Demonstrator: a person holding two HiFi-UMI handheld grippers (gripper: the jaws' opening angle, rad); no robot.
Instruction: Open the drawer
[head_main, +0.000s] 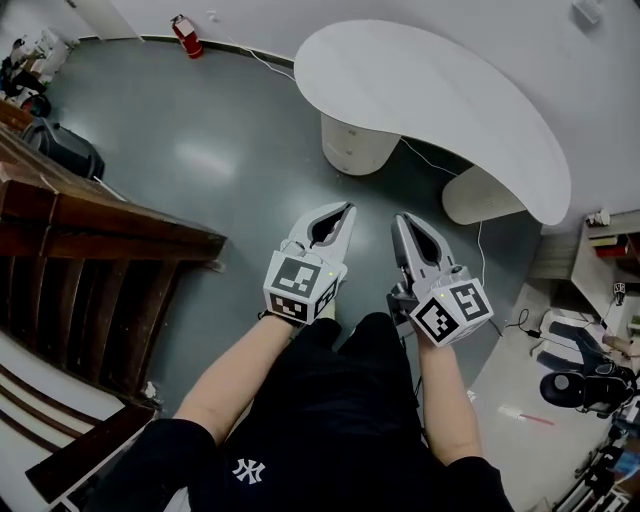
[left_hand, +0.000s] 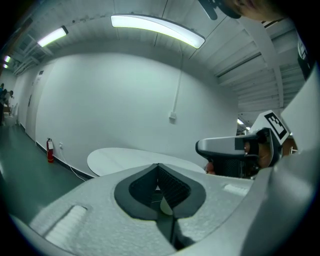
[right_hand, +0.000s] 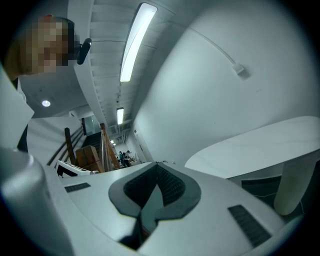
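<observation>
**Both claws closed and empty, no drawer yet in reach**

At the far left of the head view stands a dark wooden staircase. Beyond it, against the back wall, is a small red fire extinguisher. Neither has any part in the job.

The left gripper, white with a black-and-white marker cube, is held out in front of the person's body. Its own view shows the jaws pressed together at the tips with nothing between them. Beside it, close but apart, is the right gripper. Its jaws also meet at the tips and hold nothing. Both point ahead across the bare grey-green floor. That carried, closed pose probably means the person is only approaching, with no grasp set up yet.

Ahead and to the right is a white kidney-shaped table on a rounded cream pedestal. A thin cable trails along the floor near it.

The drawer cannot be made out for certain in any view. The pedestal is the likeliest place for one, but its front is too small to show a panel or handle. So the drawer's look, handle and closed state stay unknown, and the task is judged not yet begun.

At the far right lies a clutter of gear on the floor.
</observation>
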